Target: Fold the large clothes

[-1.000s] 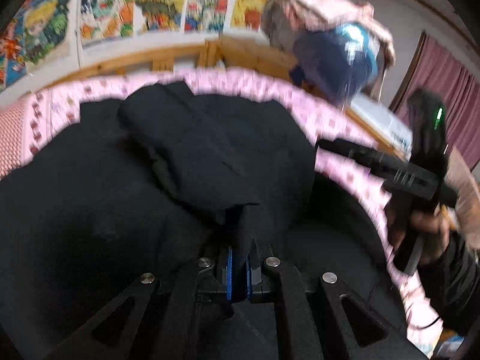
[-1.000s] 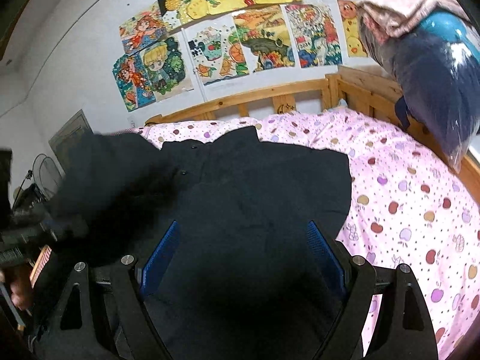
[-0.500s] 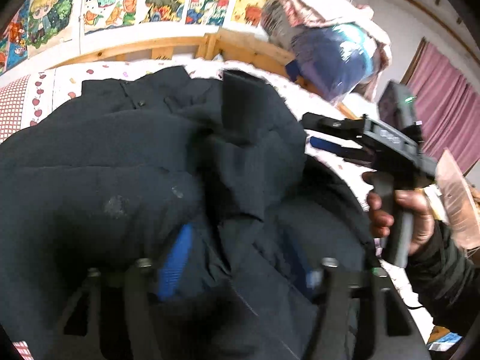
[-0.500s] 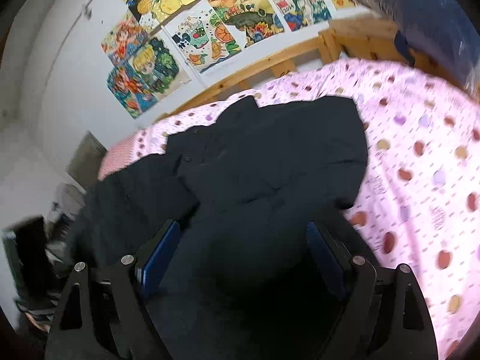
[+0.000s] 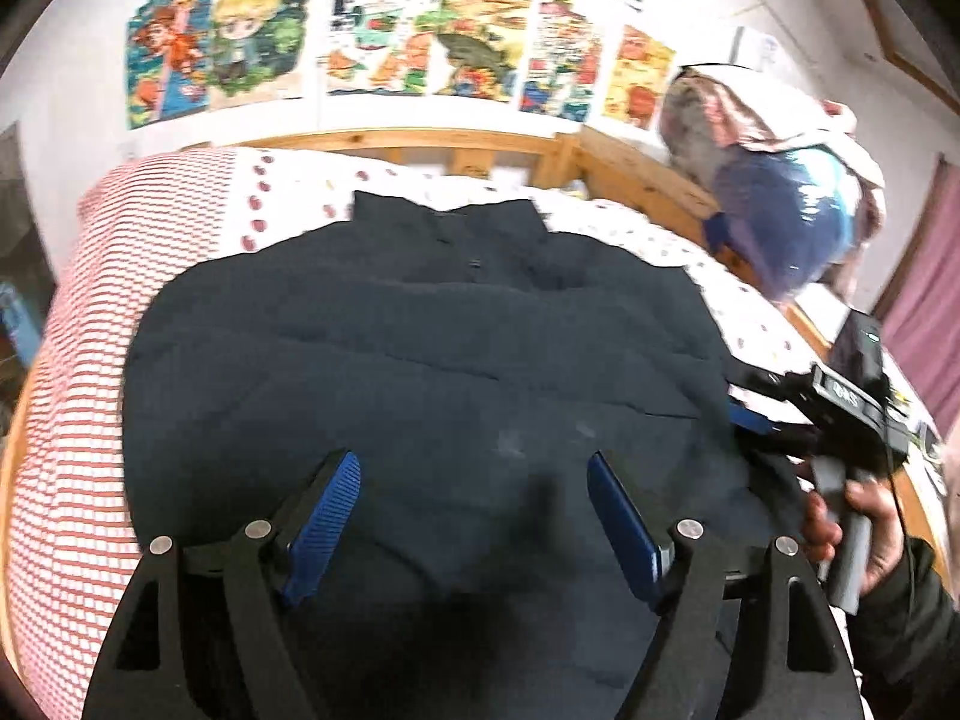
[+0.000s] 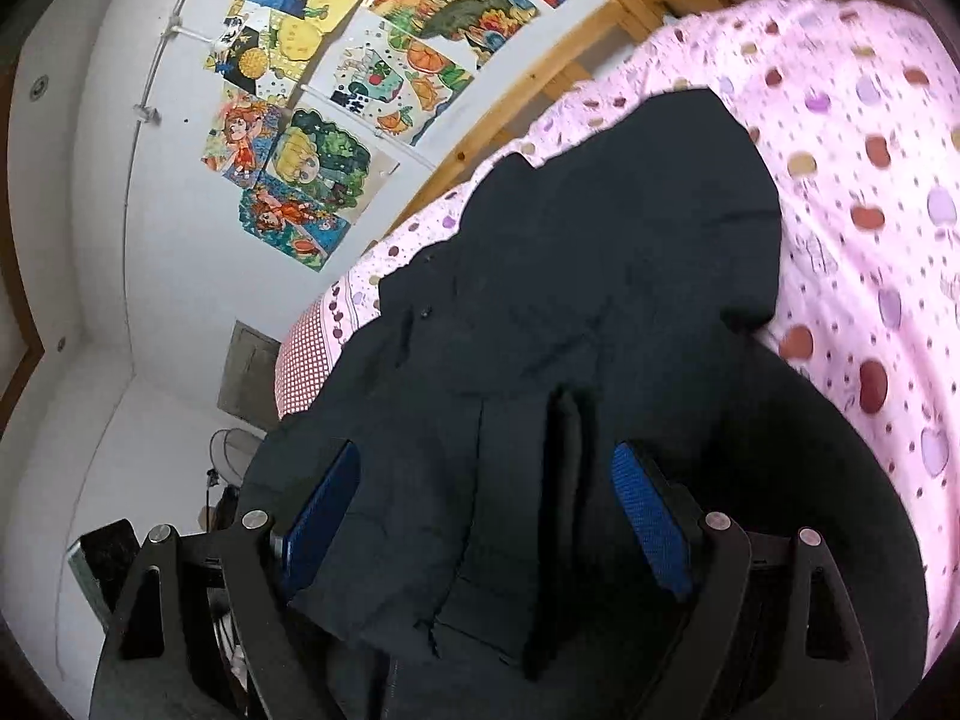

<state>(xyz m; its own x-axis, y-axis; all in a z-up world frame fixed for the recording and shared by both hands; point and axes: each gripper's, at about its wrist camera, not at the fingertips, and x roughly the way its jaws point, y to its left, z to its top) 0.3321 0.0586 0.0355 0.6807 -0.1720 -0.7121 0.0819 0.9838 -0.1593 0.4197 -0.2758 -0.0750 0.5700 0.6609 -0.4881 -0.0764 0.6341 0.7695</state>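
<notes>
A large dark padded jacket (image 5: 420, 330) lies spread on the bed, collar toward the headboard. My left gripper (image 5: 474, 468) hovers over its near part; the jaws are opening and the blue pads (image 5: 324, 516) touch no fabric. In the right wrist view the jacket (image 6: 600, 252) has a folded sleeve lying over its body. My right gripper (image 6: 486, 456) is open just above that fold, cloth showing below the gap but not pinched. The left wrist view shows the right gripper (image 5: 747, 414) at the jacket's right edge, held by a hand (image 5: 864, 516).
The bed has a pink spotted sheet (image 6: 870, 150) and a red-checked cover (image 5: 78, 360) on the left. A wooden headboard rail (image 5: 420, 141) runs behind, under wall posters (image 5: 420, 48). A bagged bedding bundle (image 5: 780, 228) sits at the far right corner. A fan (image 6: 231, 450) stands beside the bed.
The left gripper let go of the fold it was shut on, opened wide and drew back; the jacket now lies flatter. The right gripper sank toward the jacket and rolled.
</notes>
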